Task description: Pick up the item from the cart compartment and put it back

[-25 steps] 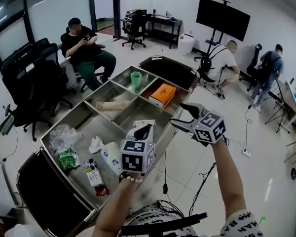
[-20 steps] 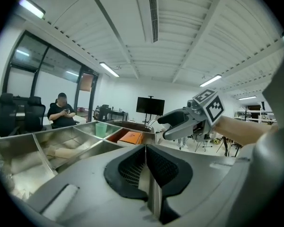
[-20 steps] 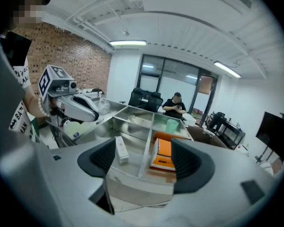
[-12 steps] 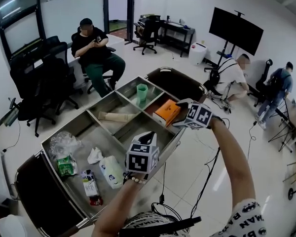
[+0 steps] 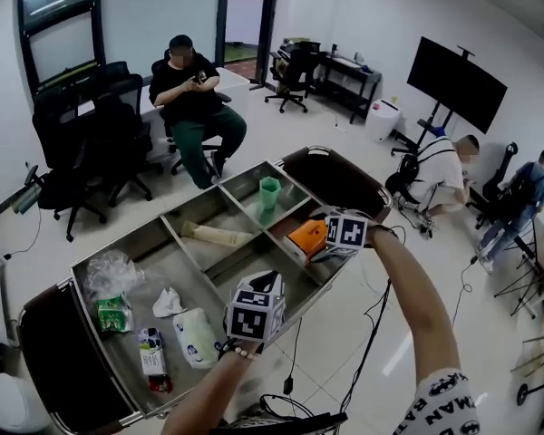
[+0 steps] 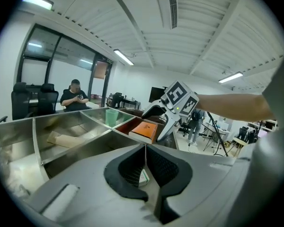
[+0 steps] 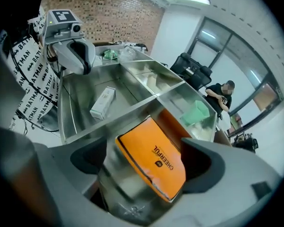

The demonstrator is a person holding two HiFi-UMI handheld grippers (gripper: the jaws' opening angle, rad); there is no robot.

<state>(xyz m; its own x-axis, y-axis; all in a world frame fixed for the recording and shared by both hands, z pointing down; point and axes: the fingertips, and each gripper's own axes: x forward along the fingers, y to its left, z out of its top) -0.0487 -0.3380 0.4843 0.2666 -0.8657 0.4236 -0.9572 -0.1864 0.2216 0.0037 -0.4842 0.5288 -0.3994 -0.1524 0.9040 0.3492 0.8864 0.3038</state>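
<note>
Left claw [image 6: 145, 165], jaws pressed together and empty, is held over the cart's [image 5: 127, 240] near rim. The orange box [image 5: 306, 238], in the cart's far-end compartment, is straddled untouched by the right claw [image 7: 144, 160], jaws just spread wide. The box is judged light, stiff and smooth, and is best gripped across its width.

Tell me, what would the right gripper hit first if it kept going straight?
Probably the orange box in the cart, straight ahead. The right gripper has jaws that have just been opening and stand wide, the box in line between them, seemingly untouched.
</note>
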